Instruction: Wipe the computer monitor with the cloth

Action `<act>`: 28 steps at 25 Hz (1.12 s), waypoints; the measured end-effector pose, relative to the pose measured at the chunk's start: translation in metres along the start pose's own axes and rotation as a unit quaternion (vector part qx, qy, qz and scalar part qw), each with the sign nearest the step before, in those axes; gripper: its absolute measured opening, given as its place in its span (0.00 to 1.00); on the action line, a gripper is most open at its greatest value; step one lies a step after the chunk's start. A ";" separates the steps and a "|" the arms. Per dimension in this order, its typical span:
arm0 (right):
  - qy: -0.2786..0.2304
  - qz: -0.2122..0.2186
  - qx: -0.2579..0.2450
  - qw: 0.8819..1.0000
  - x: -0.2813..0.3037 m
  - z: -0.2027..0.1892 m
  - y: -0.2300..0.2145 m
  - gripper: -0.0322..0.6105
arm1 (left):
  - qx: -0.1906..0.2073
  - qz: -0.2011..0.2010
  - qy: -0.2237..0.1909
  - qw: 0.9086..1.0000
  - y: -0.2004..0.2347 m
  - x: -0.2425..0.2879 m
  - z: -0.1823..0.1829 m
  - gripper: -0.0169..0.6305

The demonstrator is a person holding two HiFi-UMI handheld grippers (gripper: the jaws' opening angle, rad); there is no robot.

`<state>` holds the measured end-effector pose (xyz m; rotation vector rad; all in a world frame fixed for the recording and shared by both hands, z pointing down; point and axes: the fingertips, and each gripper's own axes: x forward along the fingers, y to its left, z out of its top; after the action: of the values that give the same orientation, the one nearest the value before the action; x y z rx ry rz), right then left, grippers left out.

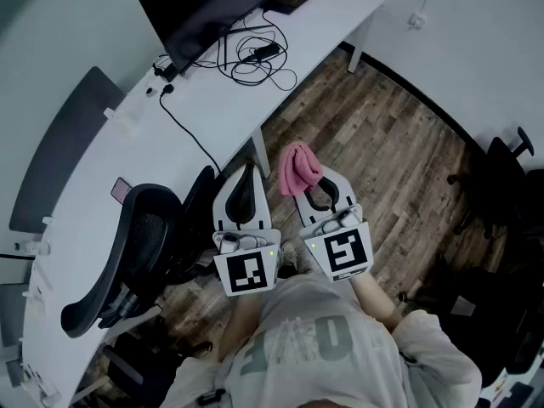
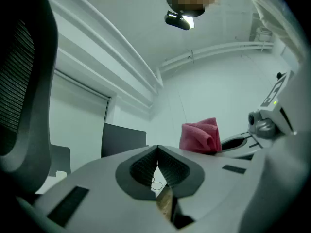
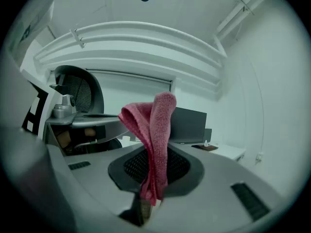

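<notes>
Your shirt: the grey front fills the bottom of the head view, closest to the lens, with both grippers held out just past it.
Left gripper: your left gripper view shows the ribbed pads meeting at the tip with nothing between them, so it is closed and empty.
Right gripper: it is clamped on the pink cloth. In your right gripper view the cloth is pinched low down, and a loose fold stands up above the jaws.
Monitor: it sits at the far end of the white desk, well apart from both grippers. A tangle of black cables lies beside it on the desk.
In between: a black office chair stands at the desk edge by your left side, on the wooden floor.
Step in hand: you have the cloth secured and no wiping has begun. I judge this to be the carry toward the screen.
Next move: step along the desk past the chair. Raise the right gripper until the free fold, not the jaw tips, lies flat on the dark panel, then sweep across it.
Watch for: the grip looks narrow, so sideways pressure may drag the cloth out. Keep the strokes light and stay clear of the cables.
</notes>
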<state>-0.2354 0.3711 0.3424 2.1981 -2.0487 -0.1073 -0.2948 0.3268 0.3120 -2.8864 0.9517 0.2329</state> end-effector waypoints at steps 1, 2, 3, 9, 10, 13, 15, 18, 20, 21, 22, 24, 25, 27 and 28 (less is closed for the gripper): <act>0.001 0.000 0.001 1.000 0.001 -0.001 0.000 0.14 | 0.000 0.001 0.000 1.000 0.001 0.001 -0.001 0.05; 0.002 0.001 0.002 1.000 0.002 -0.003 -0.001 0.14 | -0.001 0.002 0.000 1.000 0.002 0.002 -0.001 0.05; 0.003 0.001 0.001 1.000 0.004 -0.004 -0.001 0.14 | -0.001 0.003 0.000 1.000 0.003 0.003 -0.002 0.05; 0.008 0.005 -0.007 1.000 0.026 -0.006 -0.008 0.14 | -0.008 0.009 0.002 1.000 0.014 0.020 -0.007 0.05; 0.008 0.004 -0.005 1.000 0.030 -0.006 -0.010 0.14 | -0.009 0.009 0.001 1.000 0.016 0.024 -0.007 0.05; 0.000 0.001 0.008 1.000 0.042 -0.005 -0.015 0.14 | -0.013 0.005 -0.005 1.000 0.021 0.035 -0.007 0.05; -0.005 0.000 0.016 1.000 0.050 -0.005 -0.017 0.14 | -0.019 -0.001 -0.004 1.000 0.024 0.043 -0.008 0.05; -0.002 -0.003 0.015 1.000 0.063 -0.009 -0.020 0.14 | -0.021 -0.010 -0.004 1.000 0.030 0.053 -0.010 0.05; 0.000 -0.005 0.013 1.000 0.076 -0.011 -0.026 0.14 | -0.014 -0.011 -0.006 1.000 0.033 0.066 -0.011 0.05; -0.002 -0.004 0.012 1.000 0.081 -0.011 -0.029 0.14 | -0.014 -0.012 -0.006 1.000 0.033 0.073 -0.012 0.05; -0.005 -0.003 0.013 1.000 0.086 -0.011 -0.033 0.14 | -0.015 -0.013 -0.006 1.000 0.032 0.080 -0.013 0.05; -0.008 -0.003 0.018 1.000 0.097 -0.013 -0.043 0.14 | -0.013 -0.016 -0.007 1.000 0.032 0.094 -0.014 0.05; -0.010 -0.003 0.023 1.000 0.105 -0.015 -0.049 0.14 | -0.010 -0.016 -0.009 1.000 0.033 0.102 -0.016 0.05; -0.014 -0.002 0.032 0.999 0.124 -0.020 -0.063 0.14 | -0.005 -0.011 -0.012 1.000 0.038 0.119 -0.022 0.05; -0.016 0.001 0.036 0.999 0.134 -0.022 -0.070 0.14 | -0.002 -0.006 -0.012 1.000 0.042 0.128 -0.025 0.05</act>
<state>-0.1533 0.2430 0.3594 2.2504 -2.1033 -0.0717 -0.2150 0.2155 0.3130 -2.8849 0.9318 0.2674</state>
